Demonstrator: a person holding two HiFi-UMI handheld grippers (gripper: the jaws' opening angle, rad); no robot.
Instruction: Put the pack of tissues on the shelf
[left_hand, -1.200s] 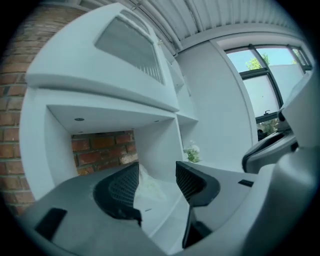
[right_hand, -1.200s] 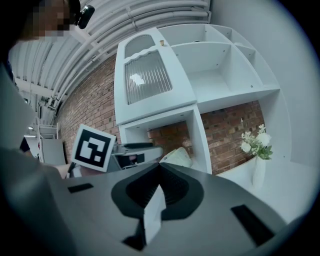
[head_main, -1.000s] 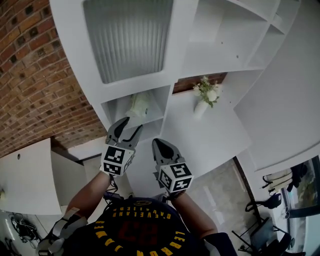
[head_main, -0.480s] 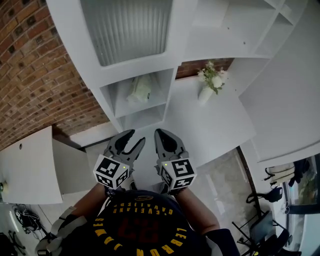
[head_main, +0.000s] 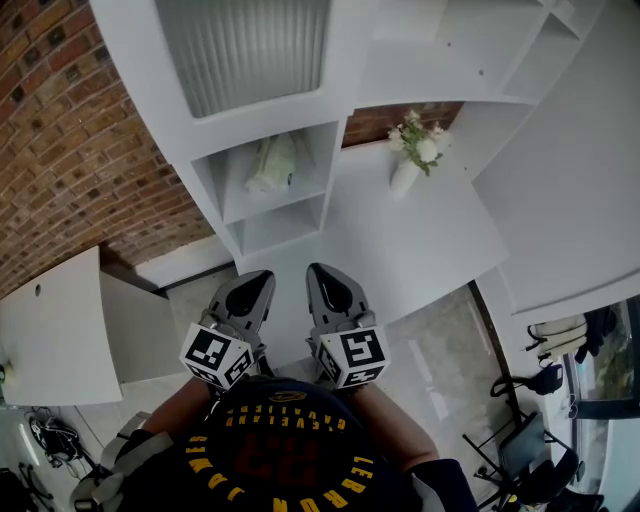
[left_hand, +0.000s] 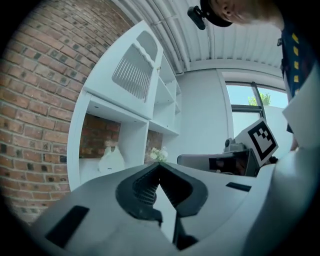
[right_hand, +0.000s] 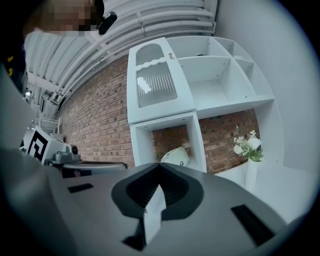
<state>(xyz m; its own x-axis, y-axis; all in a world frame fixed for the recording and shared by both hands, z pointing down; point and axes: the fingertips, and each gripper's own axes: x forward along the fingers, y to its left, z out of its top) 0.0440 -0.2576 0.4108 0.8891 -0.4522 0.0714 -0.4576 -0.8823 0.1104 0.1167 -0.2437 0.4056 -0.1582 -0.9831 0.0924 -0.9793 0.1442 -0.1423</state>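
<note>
The pale pack of tissues (head_main: 271, 164) lies in the upper open compartment of the white shelf (head_main: 212, 187), in front of the brick back wall. It also shows in the left gripper view (left_hand: 111, 159) and in the right gripper view (right_hand: 176, 156). Both grippers are held close to my body, well back from the shelf. My left gripper (head_main: 261, 279) is shut with nothing between its jaws (left_hand: 159, 165). My right gripper (head_main: 319, 272) is shut and empty too (right_hand: 160, 164). They sit side by side and point at the shelf.
A white vase of flowers (head_main: 408, 172) stands on the white counter (head_main: 430, 250) right of the compartment. A ribbed glass door (head_main: 245, 50) is above it. A brick wall (head_main: 70, 170) runs at the left, above a white tabletop (head_main: 55, 340). A chair (head_main: 530, 460) stands at the lower right.
The left gripper's jaws have gone from wide open to shut. Both grippers have drawn back from the shelf toward my body. The pack stays in the compartment.
</note>
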